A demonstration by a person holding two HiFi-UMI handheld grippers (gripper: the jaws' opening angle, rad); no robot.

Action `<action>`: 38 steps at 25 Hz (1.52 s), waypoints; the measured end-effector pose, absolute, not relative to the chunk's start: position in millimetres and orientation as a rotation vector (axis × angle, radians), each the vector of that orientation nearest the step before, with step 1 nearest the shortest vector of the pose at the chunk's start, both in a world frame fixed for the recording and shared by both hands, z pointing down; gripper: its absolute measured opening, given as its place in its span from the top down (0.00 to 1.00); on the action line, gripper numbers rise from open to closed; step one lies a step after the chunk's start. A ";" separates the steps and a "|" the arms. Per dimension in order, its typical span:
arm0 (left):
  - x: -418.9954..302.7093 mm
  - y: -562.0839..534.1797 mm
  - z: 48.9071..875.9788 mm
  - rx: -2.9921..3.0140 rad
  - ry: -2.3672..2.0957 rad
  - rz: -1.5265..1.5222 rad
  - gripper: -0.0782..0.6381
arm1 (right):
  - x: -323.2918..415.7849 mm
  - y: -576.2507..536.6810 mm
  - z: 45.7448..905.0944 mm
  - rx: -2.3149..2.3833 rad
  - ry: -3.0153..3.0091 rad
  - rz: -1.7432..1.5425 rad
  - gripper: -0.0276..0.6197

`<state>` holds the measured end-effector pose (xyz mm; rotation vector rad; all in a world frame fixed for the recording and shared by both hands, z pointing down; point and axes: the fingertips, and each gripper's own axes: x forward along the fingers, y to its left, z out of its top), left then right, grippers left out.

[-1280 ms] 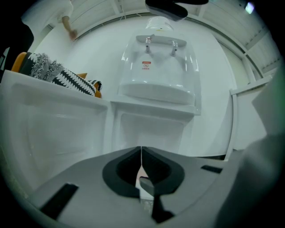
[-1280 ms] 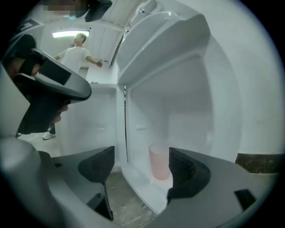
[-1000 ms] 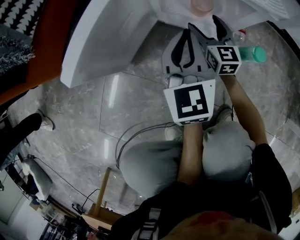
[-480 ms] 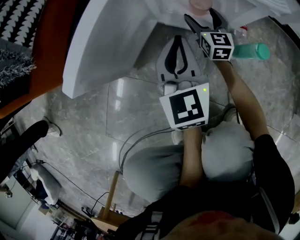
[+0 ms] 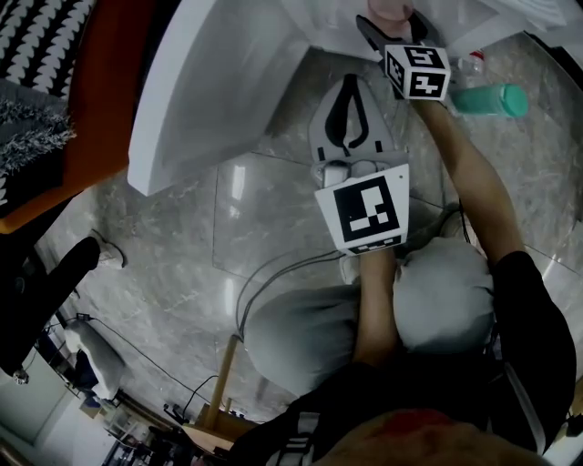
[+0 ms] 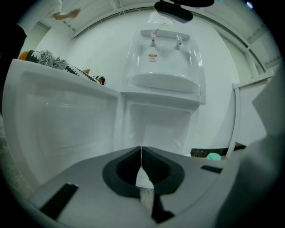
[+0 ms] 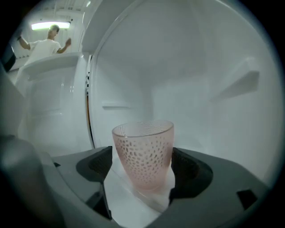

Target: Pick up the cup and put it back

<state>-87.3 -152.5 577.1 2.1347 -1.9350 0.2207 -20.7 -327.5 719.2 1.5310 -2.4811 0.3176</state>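
right gripper (image 7: 141, 165) sits wide around the cup (image 7: 142, 149) on the shelf (image 7: 119, 202), ready to grab, left gripper (image 6: 141, 152) shut and idle

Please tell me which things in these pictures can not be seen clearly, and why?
- Cup: in the head view, cut off by the top edge and partly covered by the right gripper.
- Red label: in the left gripper view, too small to read.
- Distant person: in the right gripper view, small and blurred.
- Grip: in the right gripper view, the jaws flank the cup, but contact cannot be told.
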 end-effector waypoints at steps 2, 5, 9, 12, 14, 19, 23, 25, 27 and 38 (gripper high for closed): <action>-87.4 -152.3 578.4 2.131 -1.931 0.219 0.87 | -20.0 -327.9 719.9 1.539 -2.468 0.313 0.33; -86.7 -152.3 577.9 2.137 -1.927 0.214 0.87 | -17.9 -328.7 720.0 1.553 -2.458 0.325 0.34; -85.4 -150.1 577.8 2.115 -1.918 0.193 0.87 | -15.7 -326.3 721.2 1.541 -2.436 0.332 0.40; -86.3 -149.5 575.6 2.090 -1.927 0.181 0.87 | -13.8 -321.4 718.1 1.534 -2.443 0.328 0.40; -86.1 -150.0 575.2 2.107 -1.929 0.189 0.87 | -13.5 -315.8 712.1 1.525 -2.467 0.318 0.40; -85.9 -148.3 577.6 2.115 -1.926 0.209 0.87 | -11.5 -290.4 699.5 1.485 -2.526 0.354 0.40; -81.9 -148.9 573.6 2.117 -1.930 0.196 0.87 | -10.8 -266.5 674.9 1.437 -2.589 0.314 0.40; -78.2 -148.7 571.2 2.131 -1.928 0.199 0.87 | -8.6 -253.9 660.8 1.427 -2.621 0.321 0.40; -77.2 -147.9 569.7 2.139 -1.931 0.204 0.87 | -6.1 -241.3 646.1 1.422 -2.656 0.350 0.40; -78.6 -143.8 545.3 2.152 -2.062 0.164 0.87 | 11.7 -180.5 571.3 1.286 -2.813 0.289 0.40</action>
